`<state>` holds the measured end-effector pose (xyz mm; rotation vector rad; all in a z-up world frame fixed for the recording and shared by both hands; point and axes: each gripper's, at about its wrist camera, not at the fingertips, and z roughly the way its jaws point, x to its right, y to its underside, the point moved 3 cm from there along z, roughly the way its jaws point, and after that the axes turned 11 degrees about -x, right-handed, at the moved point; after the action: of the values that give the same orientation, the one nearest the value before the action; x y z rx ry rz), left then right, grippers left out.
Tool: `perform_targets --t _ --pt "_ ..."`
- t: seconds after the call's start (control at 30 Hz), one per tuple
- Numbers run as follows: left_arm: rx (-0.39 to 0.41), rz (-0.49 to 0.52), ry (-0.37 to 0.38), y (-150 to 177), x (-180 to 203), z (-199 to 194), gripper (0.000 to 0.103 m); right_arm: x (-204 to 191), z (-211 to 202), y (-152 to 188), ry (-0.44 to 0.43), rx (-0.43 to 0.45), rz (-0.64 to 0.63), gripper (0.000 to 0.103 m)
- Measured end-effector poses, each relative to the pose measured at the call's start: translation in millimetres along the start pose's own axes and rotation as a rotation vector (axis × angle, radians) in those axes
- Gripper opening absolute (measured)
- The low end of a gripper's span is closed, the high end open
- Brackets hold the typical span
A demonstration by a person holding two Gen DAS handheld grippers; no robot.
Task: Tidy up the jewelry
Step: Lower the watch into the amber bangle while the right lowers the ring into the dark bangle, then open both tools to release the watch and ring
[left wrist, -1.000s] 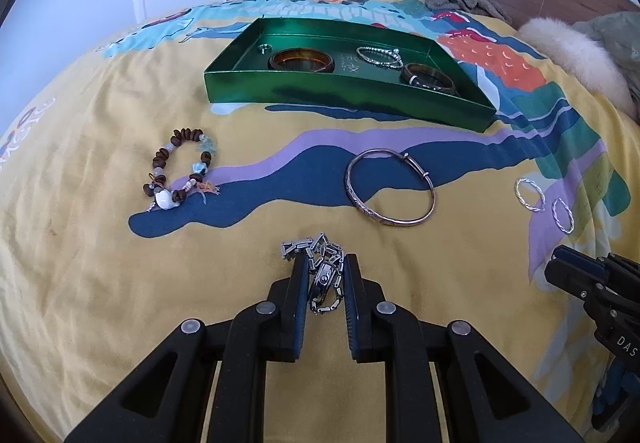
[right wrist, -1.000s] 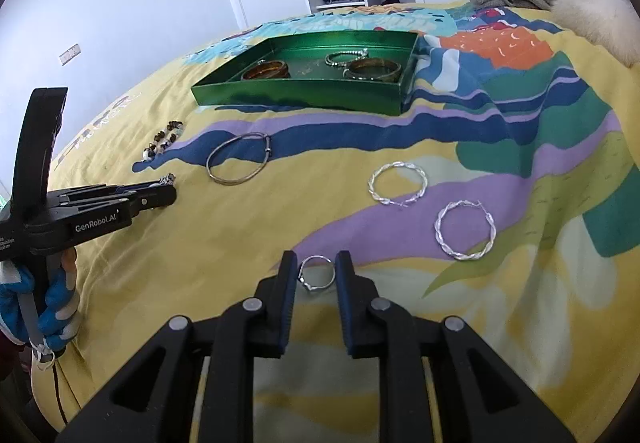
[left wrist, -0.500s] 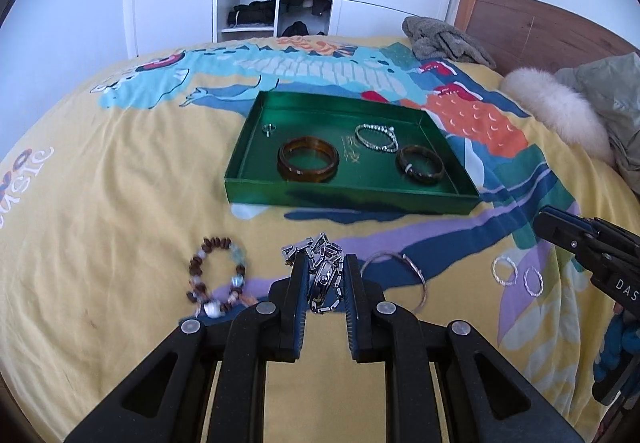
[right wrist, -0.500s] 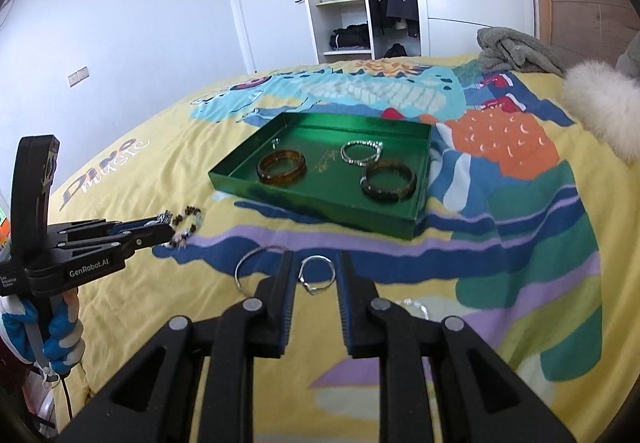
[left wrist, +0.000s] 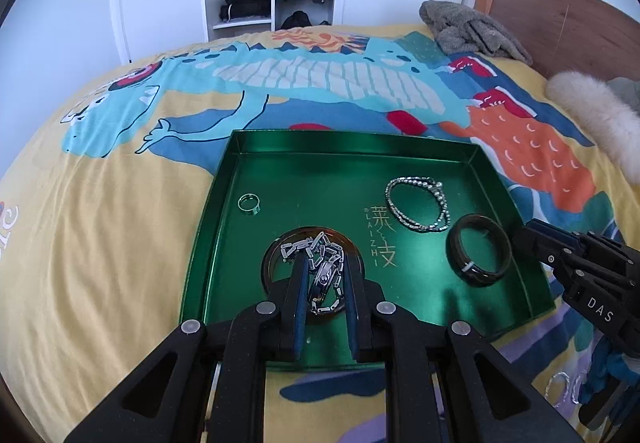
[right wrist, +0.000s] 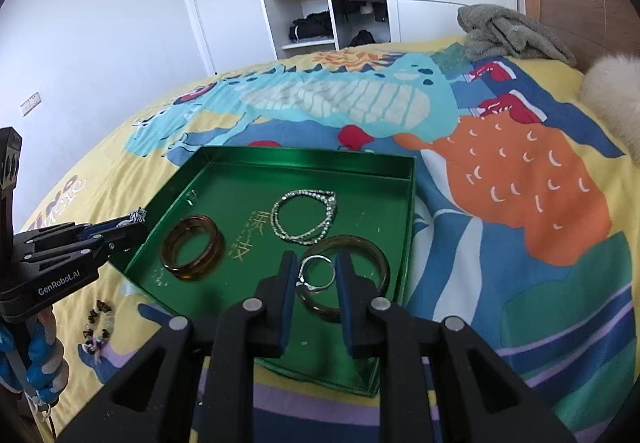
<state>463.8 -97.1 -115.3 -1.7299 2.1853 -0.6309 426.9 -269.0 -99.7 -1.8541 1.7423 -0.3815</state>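
Note:
A green tray lies on the bedspread. My left gripper is shut on a silver link chain bracelet and holds it over the amber bangle in the tray. My right gripper is shut on a thin silver ring and holds it over the dark bangle at the tray's right. The tray also holds a beaded silver bracelet and a small ring. The amber bangle shows in the right wrist view too.
A brown bead bracelet lies on the bedspread left of the tray. Twisted silver hoops lie near the right gripper's hand. A grey towel and a white fur cushion lie by the wooden headboard. A wardrobe stands beyond.
Both grippers have moved forward from over the bedspread to above the tray, each still holding its piece. The tray now fills the middle of both views.

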Motion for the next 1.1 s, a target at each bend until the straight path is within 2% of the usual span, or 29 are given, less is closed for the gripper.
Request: perform_targets --t 0.17,0.33,0.63,0.7,0.8,0.93,1.1 --pt "-0.047 0.018 -0.034 -4.3 1.7 33.2 0.016 8.2 39.1 0.1 0.025 -0.073 -0.008 0.018" --pt "-0.08 0.018 -0.044 0.4 1.1 49.7 0.016 6.6 55.1 5.7 0.046 -0.104 -0.037 0.018" --pt "-0.073 -0.002 -0.057 3.2 -0.1 50.8 0.017 -1.4 61.7 9.6 0.112 -0.116 -0.087 0.02" --pt "-0.074 0.001 -0.06 2.6 -0.4 49.3 0.02 -2.3 60.7 9.0 0.11 -0.122 -0.083 0.026" --pt "-0.057 -0.002 -0.06 -0.7 -1.3 36.5 0.028 -3.3 53.0 5.8 0.115 -0.119 -0.084 0.035" --pt "-0.013 0.004 -0.066 -4.6 -4.0 -1.2 0.034 -6.6 23.3 1.5 0.111 -0.079 -0.076 0.036" --pt "0.069 0.013 -0.083 0.3 -11.1 -74.1 0.036 -13.7 -48.1 0.0 0.106 0.006 -0.094 0.036"
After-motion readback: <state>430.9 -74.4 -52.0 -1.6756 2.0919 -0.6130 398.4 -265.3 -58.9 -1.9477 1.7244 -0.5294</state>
